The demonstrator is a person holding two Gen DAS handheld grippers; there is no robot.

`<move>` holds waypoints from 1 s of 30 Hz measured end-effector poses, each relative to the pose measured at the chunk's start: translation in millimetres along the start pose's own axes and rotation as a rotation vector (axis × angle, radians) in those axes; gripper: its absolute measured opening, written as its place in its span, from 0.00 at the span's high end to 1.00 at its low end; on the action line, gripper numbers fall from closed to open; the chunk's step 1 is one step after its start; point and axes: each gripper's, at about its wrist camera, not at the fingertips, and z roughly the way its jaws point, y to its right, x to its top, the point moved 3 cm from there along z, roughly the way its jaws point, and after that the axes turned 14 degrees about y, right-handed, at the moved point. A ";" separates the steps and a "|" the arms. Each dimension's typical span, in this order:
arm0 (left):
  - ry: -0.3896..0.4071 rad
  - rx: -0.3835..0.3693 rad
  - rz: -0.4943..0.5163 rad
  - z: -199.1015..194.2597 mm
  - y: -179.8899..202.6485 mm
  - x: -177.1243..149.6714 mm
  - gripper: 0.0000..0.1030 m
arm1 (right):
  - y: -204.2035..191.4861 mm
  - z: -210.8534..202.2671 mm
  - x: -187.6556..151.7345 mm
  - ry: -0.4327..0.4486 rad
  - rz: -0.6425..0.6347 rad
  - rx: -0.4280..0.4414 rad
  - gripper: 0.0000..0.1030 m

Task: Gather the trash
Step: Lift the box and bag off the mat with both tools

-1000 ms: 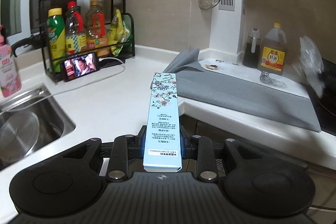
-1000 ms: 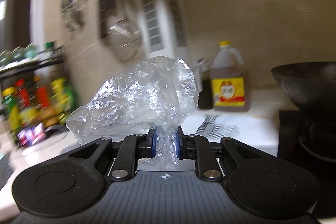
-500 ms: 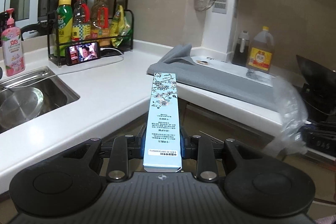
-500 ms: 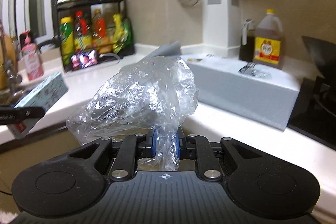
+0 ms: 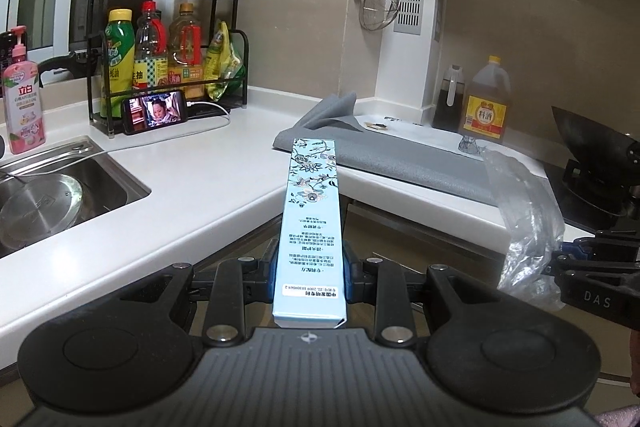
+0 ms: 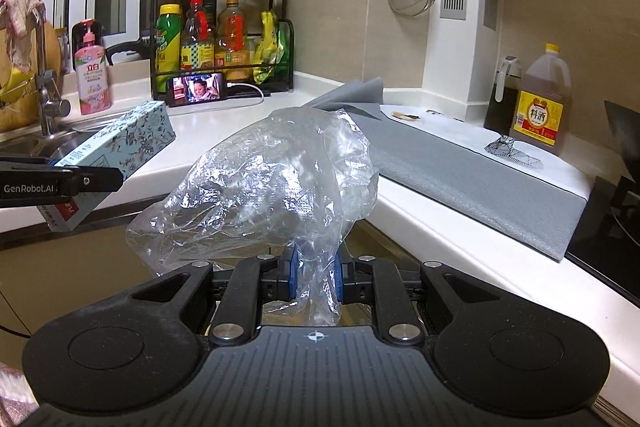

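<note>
both grippers are now hanging off the counter edge (image 5: 224, 211), having drawn back from it: the left gripper (image 5: 309, 273) is clamping a blue floral box (image 5: 312, 223), the right gripper (image 6: 316, 277) is pinching a crumpled clear plastic bag (image 6: 272, 183), both pieces apparently heading for disposal.

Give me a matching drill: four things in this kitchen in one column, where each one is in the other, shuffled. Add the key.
1. blue box
2. clear plastic bag
3. phone
4. pan lid

A. in the sink
B. propped against the black rack
C. between the left gripper's jaws
D. between the right gripper's jaws

Pairs: 1-C, 2-D, 3-B, 4-A
</note>
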 end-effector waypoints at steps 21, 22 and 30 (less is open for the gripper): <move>-0.111 0.054 -0.028 23.8 -13.9 -13.4 0.70 | -13.9 22.5 -1.6 -0.055 -0.053 0.035 0.82; -0.125 0.058 -0.040 26.5 -15.5 -15.0 0.70 | -13.8 23.0 -1.5 -0.053 -0.056 0.035 0.82; -0.172 0.081 -0.050 38.2 -20.9 -19.6 0.70 | -7.4 30.6 -1.7 -0.063 -0.034 0.017 0.82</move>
